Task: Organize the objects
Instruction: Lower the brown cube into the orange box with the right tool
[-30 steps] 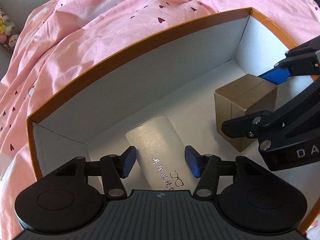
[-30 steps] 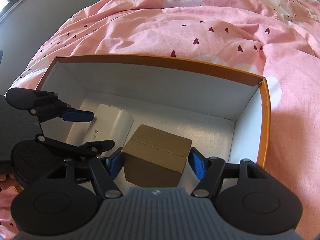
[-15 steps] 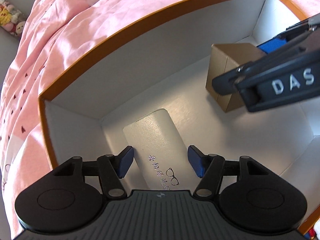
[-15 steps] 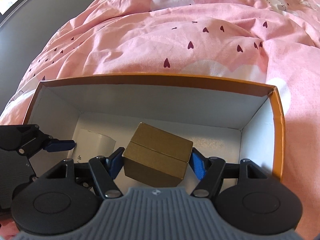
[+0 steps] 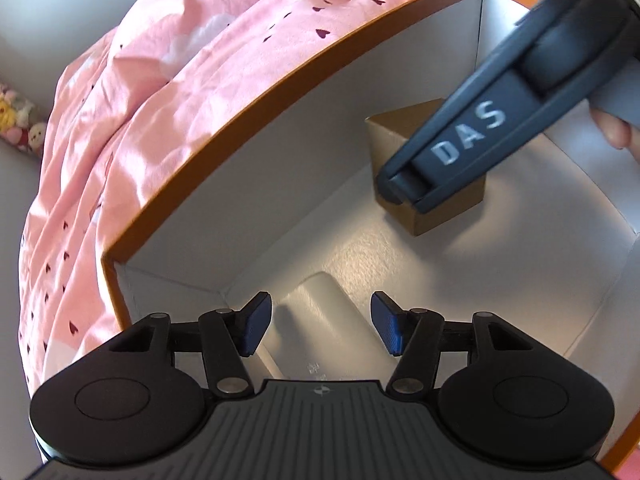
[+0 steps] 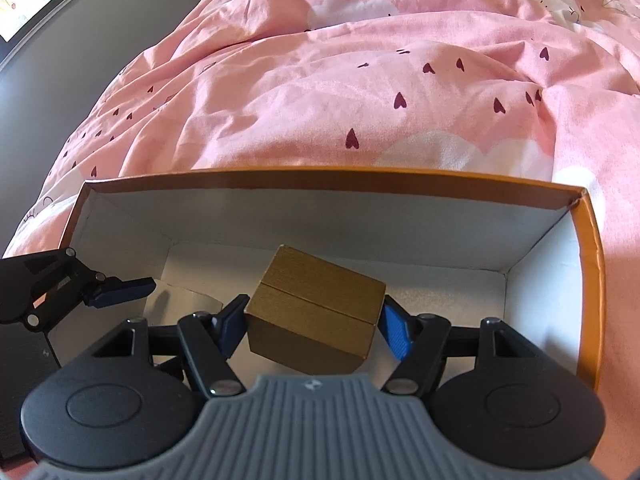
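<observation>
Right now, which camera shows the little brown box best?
The right wrist view: the brown box sits whole, close between the fingers. In the left wrist view it is farther off, half hidden behind the other tool.

Tilted brown cube; white case lying flat.

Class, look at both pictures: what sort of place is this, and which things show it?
Probably a bedroom: an orange-rimmed box rests on a pink heart-print duvet, with plush toys at the edge.
</observation>
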Available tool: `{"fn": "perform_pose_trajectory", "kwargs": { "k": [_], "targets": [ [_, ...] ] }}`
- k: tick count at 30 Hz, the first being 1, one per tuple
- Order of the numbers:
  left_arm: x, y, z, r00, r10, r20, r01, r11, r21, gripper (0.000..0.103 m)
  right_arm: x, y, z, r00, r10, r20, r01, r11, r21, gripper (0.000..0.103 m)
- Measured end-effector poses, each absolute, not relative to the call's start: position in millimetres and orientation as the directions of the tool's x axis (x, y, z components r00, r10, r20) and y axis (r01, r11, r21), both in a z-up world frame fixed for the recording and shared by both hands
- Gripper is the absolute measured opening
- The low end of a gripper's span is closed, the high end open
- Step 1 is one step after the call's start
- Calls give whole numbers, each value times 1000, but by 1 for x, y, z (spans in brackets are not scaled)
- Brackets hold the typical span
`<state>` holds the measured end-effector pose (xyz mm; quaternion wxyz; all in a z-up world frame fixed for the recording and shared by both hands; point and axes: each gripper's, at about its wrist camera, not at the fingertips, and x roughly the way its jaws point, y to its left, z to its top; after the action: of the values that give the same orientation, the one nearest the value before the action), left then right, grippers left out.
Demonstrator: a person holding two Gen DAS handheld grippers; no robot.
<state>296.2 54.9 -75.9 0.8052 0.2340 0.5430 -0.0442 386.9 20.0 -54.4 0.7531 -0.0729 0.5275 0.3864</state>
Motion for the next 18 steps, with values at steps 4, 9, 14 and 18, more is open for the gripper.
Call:
{"fn": "perform_pose_trajectory", "kwargs": {
  "k": [4,9,14,18],
  "targets": [
    [307,60,-81,393,168,-904,333,890,310,67,391,30,-56,160,509,-846,-628,714,311,70],
    [315,63,-87,348,191,-918,313,899,305,64,390,40,-59,159,511,-845,-624,715,316,70],
    [312,64,-91,318,227,-920,340,879,334,56,388,45,-59,118,518,-847,-631,698,339,70],
    [308,64,-90,320,217,-922,351,877,328,55,389,45,-55,94,522,-848,-633,689,354,72]
  ]
}}
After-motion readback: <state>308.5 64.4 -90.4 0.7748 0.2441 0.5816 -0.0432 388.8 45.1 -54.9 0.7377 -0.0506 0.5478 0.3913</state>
